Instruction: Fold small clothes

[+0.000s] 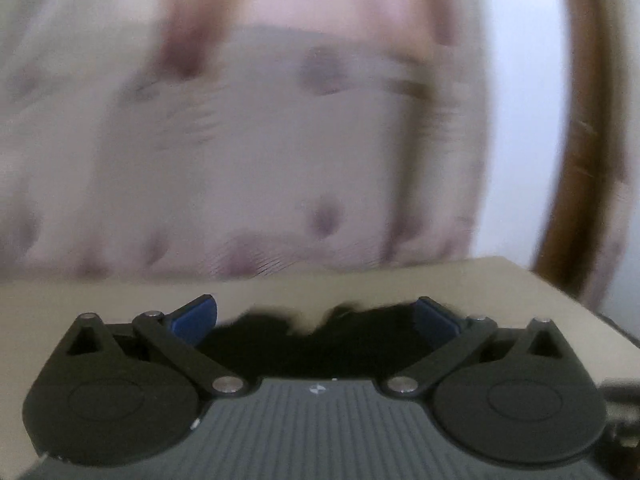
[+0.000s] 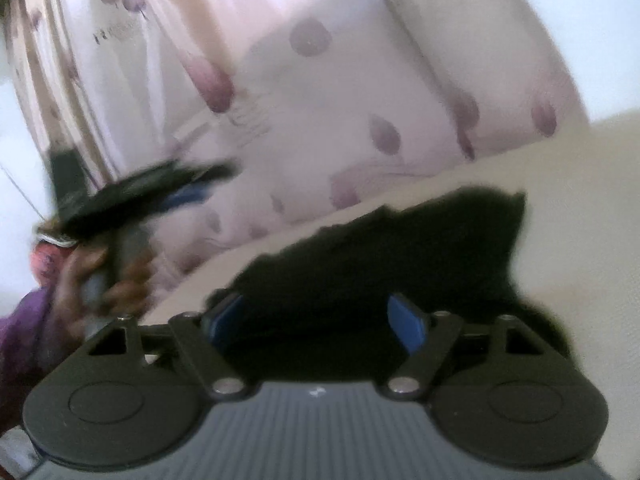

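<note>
Home room: pale curtain [image 2: 320, 92] with purple petal print hanging behind beige table [image 1: 360, 284]

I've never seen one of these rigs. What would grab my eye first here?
Probably the black garment, a dark heap on the pale table right ahead of the right gripper, whose blue-tipped jaws stand open. Behind it hangs a white curtain dotted with purple shapes. At far left, a hand holds the left gripper aloft.

Between blue-padded fingers [image 2: 406, 322] lies a black garment [image 2: 400, 256] on a cream surface [image 2: 580, 200]; beyond them, a pale curtain [image 2: 320, 100] with purple blotches.
</note>
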The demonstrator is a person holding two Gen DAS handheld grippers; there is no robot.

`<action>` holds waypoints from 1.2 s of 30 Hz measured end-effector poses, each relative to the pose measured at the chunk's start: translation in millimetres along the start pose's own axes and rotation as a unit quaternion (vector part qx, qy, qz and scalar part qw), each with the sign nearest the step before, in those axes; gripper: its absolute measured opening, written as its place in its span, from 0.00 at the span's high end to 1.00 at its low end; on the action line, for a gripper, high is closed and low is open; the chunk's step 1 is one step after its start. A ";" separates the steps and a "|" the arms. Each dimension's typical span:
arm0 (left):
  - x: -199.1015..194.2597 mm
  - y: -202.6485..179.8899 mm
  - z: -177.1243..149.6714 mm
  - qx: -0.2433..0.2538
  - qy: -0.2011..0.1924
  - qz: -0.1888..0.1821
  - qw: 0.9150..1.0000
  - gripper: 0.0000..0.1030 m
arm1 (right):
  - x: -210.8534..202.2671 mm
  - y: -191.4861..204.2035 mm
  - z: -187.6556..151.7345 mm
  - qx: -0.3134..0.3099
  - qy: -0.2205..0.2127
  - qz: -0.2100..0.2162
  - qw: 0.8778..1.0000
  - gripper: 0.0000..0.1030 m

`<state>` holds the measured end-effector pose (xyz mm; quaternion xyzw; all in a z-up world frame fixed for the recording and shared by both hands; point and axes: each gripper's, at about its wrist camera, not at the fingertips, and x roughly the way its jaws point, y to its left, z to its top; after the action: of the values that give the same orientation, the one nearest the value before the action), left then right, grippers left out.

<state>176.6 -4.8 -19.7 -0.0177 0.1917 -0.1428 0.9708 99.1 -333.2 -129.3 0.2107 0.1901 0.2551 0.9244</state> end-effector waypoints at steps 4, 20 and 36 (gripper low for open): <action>-8.1 45.9 -53.7 -0.024 0.043 0.063 0.997 0.00 | 23.7 -11.1 21.0 -0.058 0.015 -0.074 0.995 0.23; -14.4 90.5 -99.5 -0.128 0.083 0.192 0.969 0.02 | 107.1 -62.8 55.2 -0.107 0.029 -0.163 0.980 0.96; -10.0 103.0 -97.4 -0.171 0.113 0.314 0.927 0.02 | 141.4 -38.3 29.4 -0.198 0.131 -0.187 0.953 0.96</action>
<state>158.9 98.8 -115.4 -0.1066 0.3172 0.2031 0.9202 240.3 -293.8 -157.8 -0.0511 0.2909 0.1351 0.9458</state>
